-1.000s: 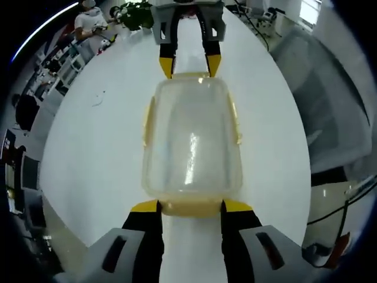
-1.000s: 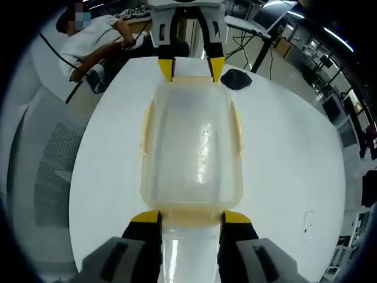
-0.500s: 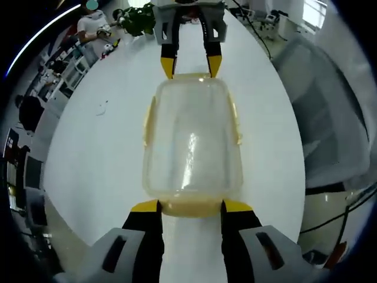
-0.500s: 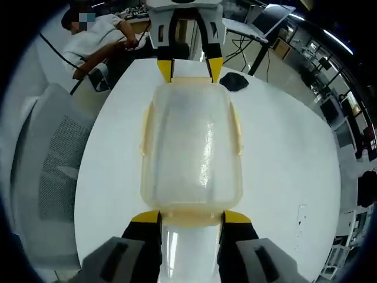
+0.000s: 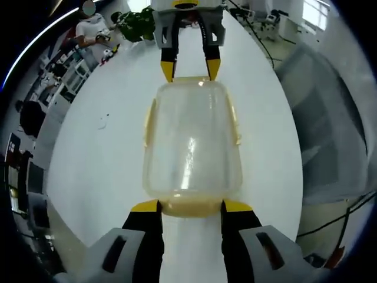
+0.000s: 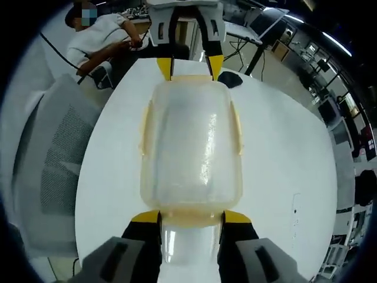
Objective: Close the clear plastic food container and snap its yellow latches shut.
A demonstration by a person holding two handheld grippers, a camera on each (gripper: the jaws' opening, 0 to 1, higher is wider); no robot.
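Left gripper (image 5: 191, 206), bottom centre of the left gripper view: jaws apart, yellow tips at the near end of the clear plastic food container (image 5: 192, 141), one on each side of that end's yellow latch (image 5: 191, 207). Whether the tips touch the plastic cannot be told. Right gripper (image 6: 190, 217), bottom centre of the right gripper view: same stance at the opposite end, jaws apart, tips flanking the end latch (image 6: 191, 217) there. Each gripper also appears at top centre of the other's view, facing in.

Container lies mid-frame in both views, lid on, flat on the white table (image 5: 106, 147). Side latches (image 5: 148, 121) run along both long edges; whether they are snapped down is too small to tell.

Handling, judged: thin clear plastic, empty, so light and likely to slide on the smooth tabletop if pushed from one end alone. Walls will flex; lid glossy, poor for gripping. Best purchase is on the latch tabs themselves, pressing against the rim, with the opposite gripper bracing the far end.

Outward: mesh chair (image 6: 56, 165) at the left of the right gripper view, a person (image 6: 103, 35) at its upper left, a plant (image 5: 132, 20) at upper left of the left gripper view.
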